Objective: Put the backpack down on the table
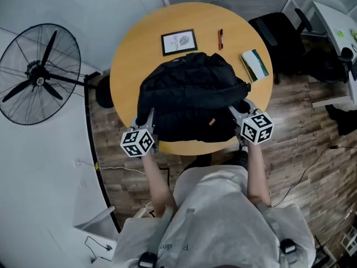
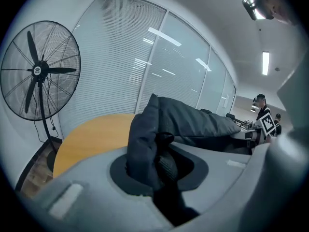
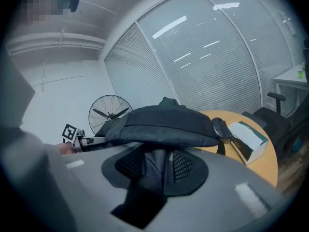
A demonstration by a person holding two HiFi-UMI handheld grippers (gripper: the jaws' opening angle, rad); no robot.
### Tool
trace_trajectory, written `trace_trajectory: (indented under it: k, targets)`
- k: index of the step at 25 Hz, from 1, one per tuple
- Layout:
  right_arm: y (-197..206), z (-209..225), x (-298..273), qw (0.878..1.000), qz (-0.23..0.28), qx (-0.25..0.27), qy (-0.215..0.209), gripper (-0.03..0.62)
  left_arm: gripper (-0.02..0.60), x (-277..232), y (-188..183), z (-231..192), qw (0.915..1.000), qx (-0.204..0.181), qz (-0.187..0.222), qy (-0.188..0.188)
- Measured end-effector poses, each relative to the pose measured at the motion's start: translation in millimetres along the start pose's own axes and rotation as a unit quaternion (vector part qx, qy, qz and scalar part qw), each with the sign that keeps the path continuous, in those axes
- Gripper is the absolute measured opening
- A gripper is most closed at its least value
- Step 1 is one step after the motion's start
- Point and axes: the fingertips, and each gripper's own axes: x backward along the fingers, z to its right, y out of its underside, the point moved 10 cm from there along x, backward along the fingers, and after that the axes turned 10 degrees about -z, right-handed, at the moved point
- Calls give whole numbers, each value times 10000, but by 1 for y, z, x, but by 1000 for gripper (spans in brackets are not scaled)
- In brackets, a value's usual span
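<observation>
A black backpack [image 1: 189, 94] lies flat over the near half of the round wooden table [image 1: 134, 66]; whether its underside touches the top I cannot tell. My left gripper [image 1: 148, 118] is shut on the fabric of its near left edge. In the left gripper view a fold of the backpack [image 2: 145, 139] is pinched at that gripper [image 2: 161, 166]. My right gripper [image 1: 237, 112] is shut on the near right edge. The right gripper view has dark mesh strap material of the backpack [image 3: 164, 124] clamped in that gripper [image 3: 159, 166].
On the far side of the table lie a framed picture [image 1: 179, 42], a red pen [image 1: 220, 38] and a book [image 1: 255, 64]. A large standing fan [image 1: 39, 74] is on the left, a black office chair [image 1: 279, 38] and a white desk [image 1: 334, 21] on the right.
</observation>
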Motion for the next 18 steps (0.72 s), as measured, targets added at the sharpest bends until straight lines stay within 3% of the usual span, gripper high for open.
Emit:
trace_trajectory:
  k: [7,18]
  targets:
    - [19,-3,1,9986,-111,-218,471,127,80,-25,11,-18,9986,-68,-296,434]
    - [36,-9,-17,9938,-362,-372,979,127,80,-64,16,-42,9925,-508,-863,706]
